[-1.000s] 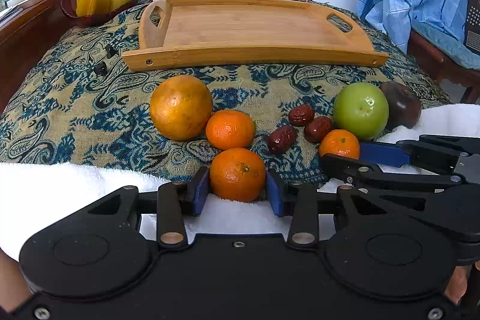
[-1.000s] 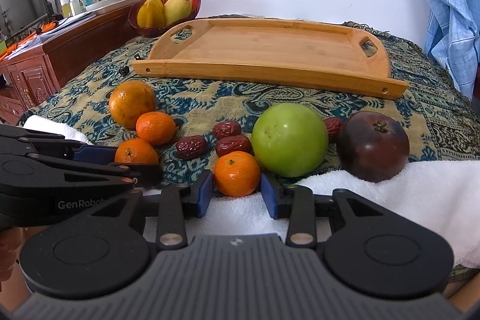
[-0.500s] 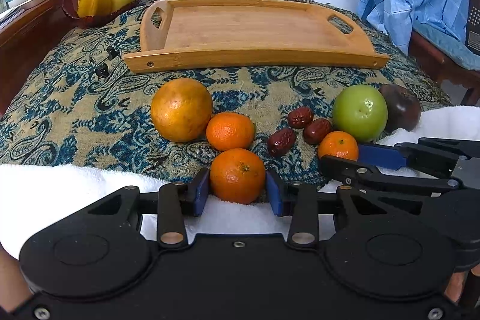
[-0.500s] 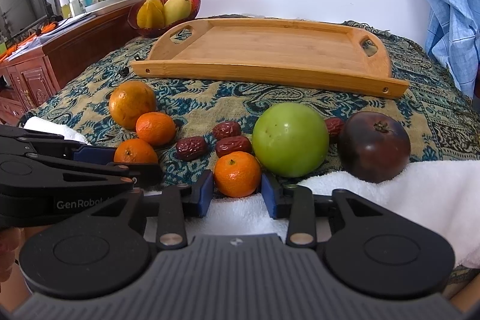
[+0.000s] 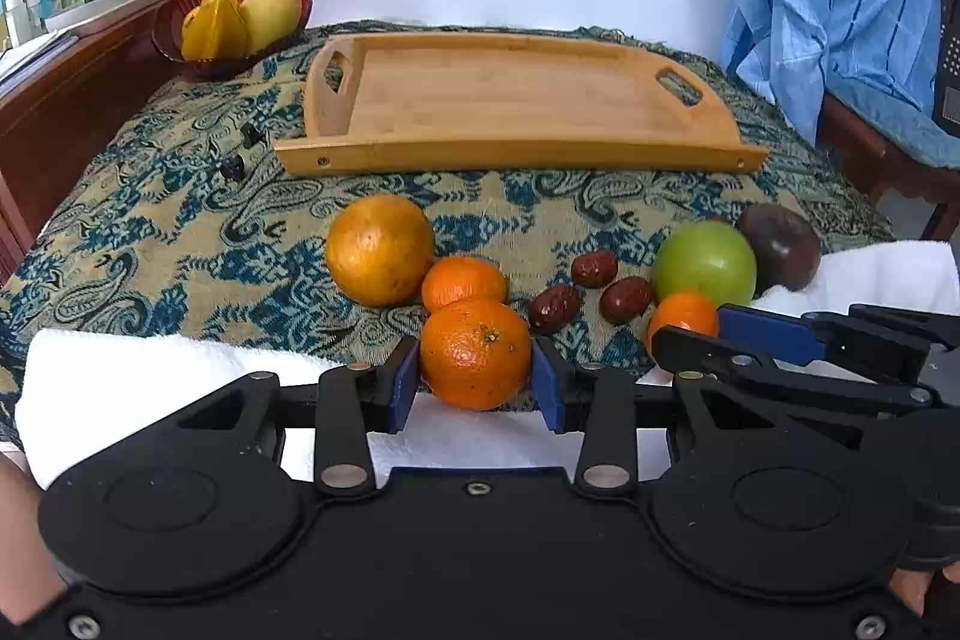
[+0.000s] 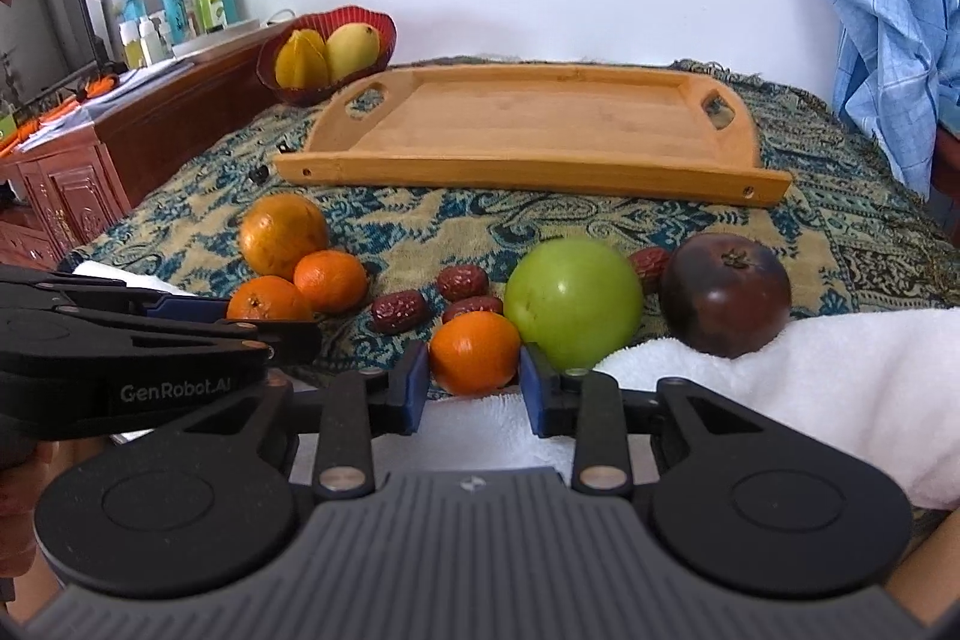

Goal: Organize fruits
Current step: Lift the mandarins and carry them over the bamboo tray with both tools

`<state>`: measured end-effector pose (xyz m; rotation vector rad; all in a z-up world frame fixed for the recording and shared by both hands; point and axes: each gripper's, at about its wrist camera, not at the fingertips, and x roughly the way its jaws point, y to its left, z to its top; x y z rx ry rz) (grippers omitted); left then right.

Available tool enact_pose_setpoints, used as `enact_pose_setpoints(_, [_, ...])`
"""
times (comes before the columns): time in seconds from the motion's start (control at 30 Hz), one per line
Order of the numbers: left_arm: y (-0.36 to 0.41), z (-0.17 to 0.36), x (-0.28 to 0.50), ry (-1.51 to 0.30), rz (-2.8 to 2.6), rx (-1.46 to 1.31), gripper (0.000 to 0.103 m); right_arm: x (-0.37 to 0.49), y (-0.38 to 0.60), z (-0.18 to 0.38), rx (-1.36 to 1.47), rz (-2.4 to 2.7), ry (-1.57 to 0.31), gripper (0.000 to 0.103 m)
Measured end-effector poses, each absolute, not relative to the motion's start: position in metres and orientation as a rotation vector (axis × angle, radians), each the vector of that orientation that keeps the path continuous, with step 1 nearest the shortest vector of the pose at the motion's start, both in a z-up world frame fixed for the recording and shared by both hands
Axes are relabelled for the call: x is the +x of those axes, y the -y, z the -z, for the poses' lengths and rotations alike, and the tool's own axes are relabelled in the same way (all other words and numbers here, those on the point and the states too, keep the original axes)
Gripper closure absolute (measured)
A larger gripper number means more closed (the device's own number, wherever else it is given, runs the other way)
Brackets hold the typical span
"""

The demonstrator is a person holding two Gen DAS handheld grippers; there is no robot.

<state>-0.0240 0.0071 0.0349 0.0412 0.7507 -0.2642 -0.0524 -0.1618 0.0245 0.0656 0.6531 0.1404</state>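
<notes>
Both grippers clamp tangerines, left gripper [image 5: 474,379] on the big tangerine [image 5: 475,353], right gripper [image 6: 474,381] just closing on the small tangerine [image 6: 474,352], ready for the tray [image 6: 540,166] at upper centre

The right gripper [image 6: 474,379] is clamping a small tangerine [image 6: 474,352] between its blue pads at lower centre of the frame, over a white towel [image 6: 780,370]. Just right, a green apple [image 6: 573,301] is sitting beside a dark purple fruit [image 6: 726,301]. The left gripper [image 6: 264,325] is reaching in from the left edge. A wooden tray [image 6: 528,124] is lying across the upper middle.
</notes>
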Motion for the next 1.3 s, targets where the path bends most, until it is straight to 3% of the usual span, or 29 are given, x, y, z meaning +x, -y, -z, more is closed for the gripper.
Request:
enact_pose_setpoints(0.43, [-0.005,-0.035,-0.029,-0.754,0.25,0.052,0.065,-0.055,0.151,-0.018,0.009,-0.154,-0.662,0.067])
enact_pose_setpoints(0.57, [-0.008,-0.035,-0.027,-0.757,0.242,0.048,0.065,-0.048,0.149,-0.015,0.005,-0.161,-0.677,0.049])
enact_pose_setpoints(0.9, [-0.011,-0.034,-0.022,-0.764,0.233,0.049,0.065,-0.032,0.15,-0.004,0.059,-0.173,-0.713,0.048])
enact_pose_setpoints(0.93, [-0.011,-0.034,-0.022,-0.764,0.232,0.047,0.065,-0.032,0.15,-0.004,0.062,-0.175,-0.715,0.048])
enact_pose_setpoints(1.0, [-0.012,-0.034,-0.022,-0.763,0.232,0.046,0.065,-0.031,0.151,-0.004,0.068,-0.178,-0.715,0.064])
enact_pose_setpoints(1.3, [-0.017,-0.045,-0.022,-0.733,0.232,0.032,0.065,-0.043,0.151,-0.02,0.078,-0.176,-0.668,0.065])
